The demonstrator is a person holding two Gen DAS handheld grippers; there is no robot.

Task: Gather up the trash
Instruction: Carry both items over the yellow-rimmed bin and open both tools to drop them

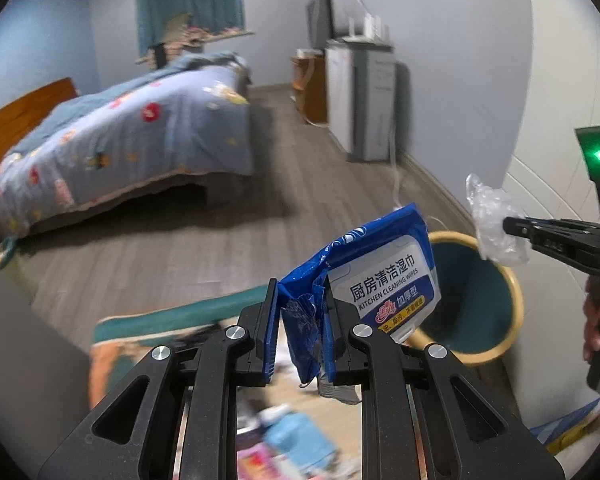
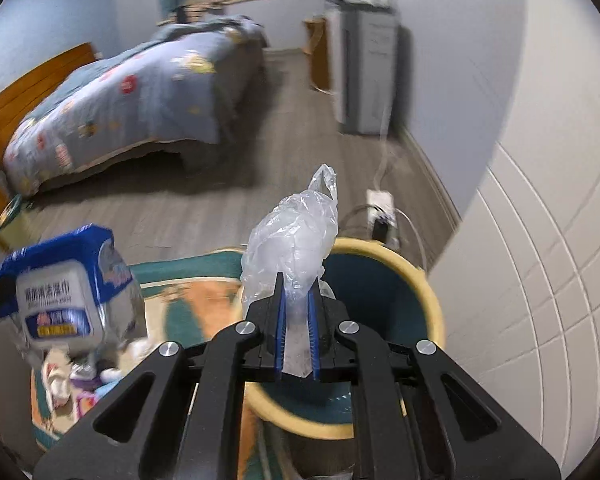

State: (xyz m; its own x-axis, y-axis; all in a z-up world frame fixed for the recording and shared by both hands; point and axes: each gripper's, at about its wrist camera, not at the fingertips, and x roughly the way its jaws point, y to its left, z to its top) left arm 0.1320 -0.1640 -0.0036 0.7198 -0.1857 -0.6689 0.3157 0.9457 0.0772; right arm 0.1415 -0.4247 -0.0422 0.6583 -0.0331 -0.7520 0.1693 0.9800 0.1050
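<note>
Trash fills both claws above a bedroom floor. At lower center of the left wrist view, the left gripper [image 1: 302, 328] is clenched on the crumpled end of a blue wipes pack [image 1: 364, 276], whose white lid label reads "厨房清洁湿巾" and "KITCHEN CLEANING WIPES", with "加厚型" beneath; the smaller print under that is too fine to read. The same pack appears blurred at the left edge of the right wrist view [image 2: 66, 284].

At lower center of the right wrist view, the right gripper [image 2: 298, 320] is clamped on a wad of clear plastic film [image 2: 296, 240], which stands up between the blue-padded fingers. In the left wrist view that gripper [image 1: 508, 226] enters from the right edge with the film [image 1: 492, 220] at its tip and a green light glowing on its body.

A teal bin with a yellow rim [image 2: 432, 296] sits on the floor just behind and below the film, at lower right of the left wrist view [image 1: 516, 300]. A patterned rug [image 2: 188, 312] with scattered items lies at lower left. A bed with a blue cartoon quilt [image 1: 132, 136] occupies the upper left, and a grey cabinet [image 1: 360, 100] stands against the far wall.
</note>
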